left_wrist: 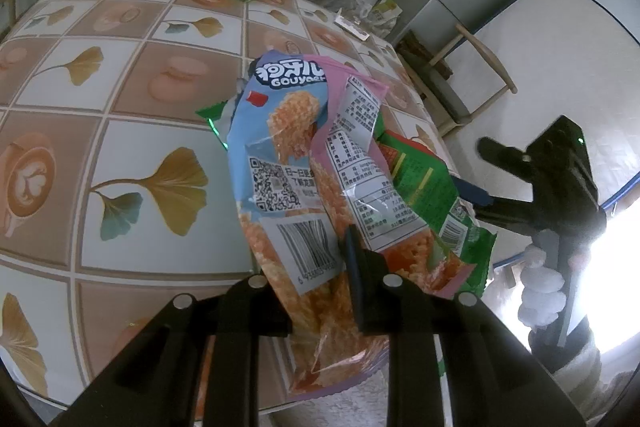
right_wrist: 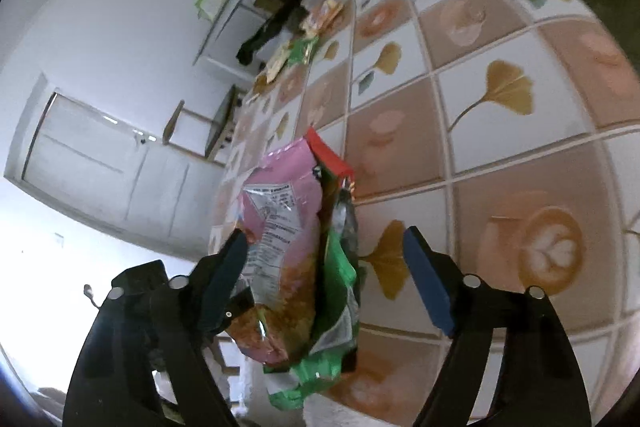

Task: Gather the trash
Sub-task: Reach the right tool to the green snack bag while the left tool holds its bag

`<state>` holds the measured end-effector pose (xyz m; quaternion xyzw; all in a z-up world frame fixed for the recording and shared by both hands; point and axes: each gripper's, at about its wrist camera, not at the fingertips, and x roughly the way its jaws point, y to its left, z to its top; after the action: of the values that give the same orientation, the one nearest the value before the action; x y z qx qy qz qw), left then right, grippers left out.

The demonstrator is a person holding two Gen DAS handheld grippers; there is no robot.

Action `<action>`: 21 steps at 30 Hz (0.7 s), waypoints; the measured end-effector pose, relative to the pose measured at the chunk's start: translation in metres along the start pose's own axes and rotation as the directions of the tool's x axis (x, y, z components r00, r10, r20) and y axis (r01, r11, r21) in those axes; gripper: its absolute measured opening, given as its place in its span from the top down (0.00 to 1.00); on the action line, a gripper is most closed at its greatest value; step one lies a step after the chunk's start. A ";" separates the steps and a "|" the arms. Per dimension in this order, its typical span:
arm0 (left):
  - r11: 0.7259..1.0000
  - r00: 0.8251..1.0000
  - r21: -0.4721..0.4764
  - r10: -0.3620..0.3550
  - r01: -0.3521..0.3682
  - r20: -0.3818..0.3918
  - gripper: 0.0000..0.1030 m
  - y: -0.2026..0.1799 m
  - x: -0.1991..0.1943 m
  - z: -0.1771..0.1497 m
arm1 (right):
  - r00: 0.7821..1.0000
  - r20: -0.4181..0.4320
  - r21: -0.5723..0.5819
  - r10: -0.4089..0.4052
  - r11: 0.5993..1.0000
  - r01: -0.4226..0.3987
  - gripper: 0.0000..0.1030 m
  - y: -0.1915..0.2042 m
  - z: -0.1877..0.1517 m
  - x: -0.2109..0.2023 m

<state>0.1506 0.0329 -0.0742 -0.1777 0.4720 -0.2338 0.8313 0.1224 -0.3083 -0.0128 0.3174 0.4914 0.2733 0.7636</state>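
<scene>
Left gripper (left_wrist: 320, 267) is gripping a bunch of snack wrappers (left_wrist: 304, 163) upright above the edge of the tiled-pattern table (left_wrist: 132, 147), while right gripper (right_wrist: 324, 279), jaws apart, is straddling that bunch (right_wrist: 296, 267) without pressing on it.

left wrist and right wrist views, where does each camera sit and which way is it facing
Left wrist: sits on the left gripper, looking down along its jaws, shut on a bunch of snack wrappers over the tiled tablecloth; the right gripper and a gloved hand show at right.
Right wrist: sits on the right gripper, tilted down at the same wrappers, which hang between its open jaws; only its own fingers show.
Shared: the wrapper bunch, the tablecloth, and litter at the table's far edge.
</scene>
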 end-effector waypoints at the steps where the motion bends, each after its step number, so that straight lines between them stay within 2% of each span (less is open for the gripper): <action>1: 1.000 1.000 0.001 0.000 0.000 0.000 0.81 0.000 0.000 0.000 | 1.000 -0.018 0.004 -0.003 1.000 0.003 0.37 0.001 0.000 0.005; 4: 1.000 1.000 0.003 0.000 0.000 0.002 0.81 0.000 0.000 -0.001 | 0.998 -0.069 0.026 -0.009 1.000 0.011 0.56 -0.002 -0.006 0.017; 6: 1.000 1.000 0.004 0.001 -0.001 0.003 0.81 0.000 0.000 -0.001 | 0.996 -0.092 0.045 0.020 0.999 -0.016 0.64 -0.004 -0.013 0.021; 8: 1.000 1.000 0.007 0.004 -0.004 0.004 0.81 0.000 0.000 -0.001 | 0.994 -0.100 0.056 0.037 0.998 -0.032 0.78 -0.005 -0.021 0.021; 10: 1.000 1.000 0.015 0.010 -0.010 0.007 0.81 0.000 0.000 0.000 | 0.996 -0.092 0.066 0.015 0.998 -0.009 0.91 -0.007 -0.030 0.018; 13: 1.000 1.000 0.017 0.014 -0.014 0.012 0.81 -0.003 0.000 -0.001 | 0.998 -0.063 0.084 -0.010 0.996 0.015 0.96 -0.009 -0.042 0.010; 17: 0.999 0.999 0.035 0.034 -0.035 0.028 0.80 -0.007 0.000 0.000 | 0.998 -0.028 0.082 -0.048 0.995 0.050 0.97 -0.005 -0.059 -0.003; 21: 0.998 0.998 0.041 0.046 -0.048 0.036 0.80 -0.009 0.002 0.000 | 0.998 -0.027 0.061 -0.064 0.996 0.065 0.97 0.002 -0.076 -0.009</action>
<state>0.1495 0.0244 -0.0705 -0.1531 0.4563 -0.2209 0.8483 0.0491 -0.2968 -0.0299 0.3214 0.5190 0.2370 0.7557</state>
